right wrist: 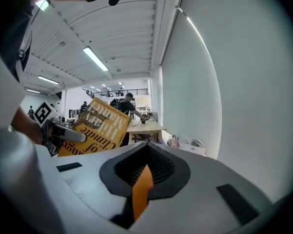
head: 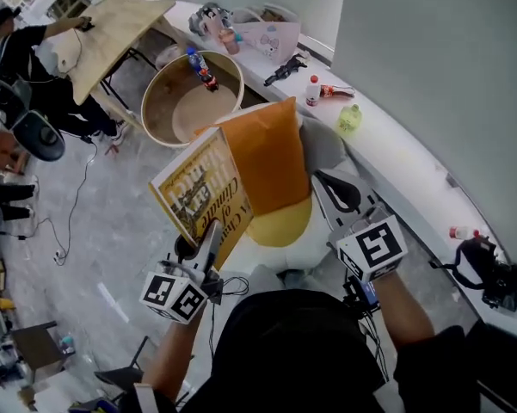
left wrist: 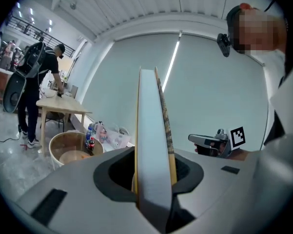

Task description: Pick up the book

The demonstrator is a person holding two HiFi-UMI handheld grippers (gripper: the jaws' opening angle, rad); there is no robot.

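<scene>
clearly the book [head: 202, 188] is up in the air in front of the person, spread open and held between both grippers, touching no surface in any view; its yellow front cover with dark lettering faces the head view on the left, and an orange flap [head: 271, 153] joined to it along the spine spreads to the right. the left gripper [head: 211, 235] is clamped on the lower edge of the yellow half: in the left gripper view the thick block of pale page edges [left wrist: 153, 145] stands upright between the jaws, which press on it from both sides, with the yellow cover a thin line along its left face. the right gripper [head: 314, 149] is closed on the orange flap [right wrist: 142, 189], a thin sheet seen edge-on and pinched between jaws that are nearly together. each gripper shows in the other's view, the right gripper [left wrist: 217, 143] to the right of the pages and the left gripper [right wrist: 56, 130] at the lower left of the yellow cover [right wrist: 95, 126]. beyond the book stands a round wooden tub [head: 192, 101] with bottles on its far rim, beside a white ledge [head: 396, 157] that runs along the wall and carries small items. further off, another person [head: 21, 50] leans over a wooden table [head: 112, 24]
</scene>
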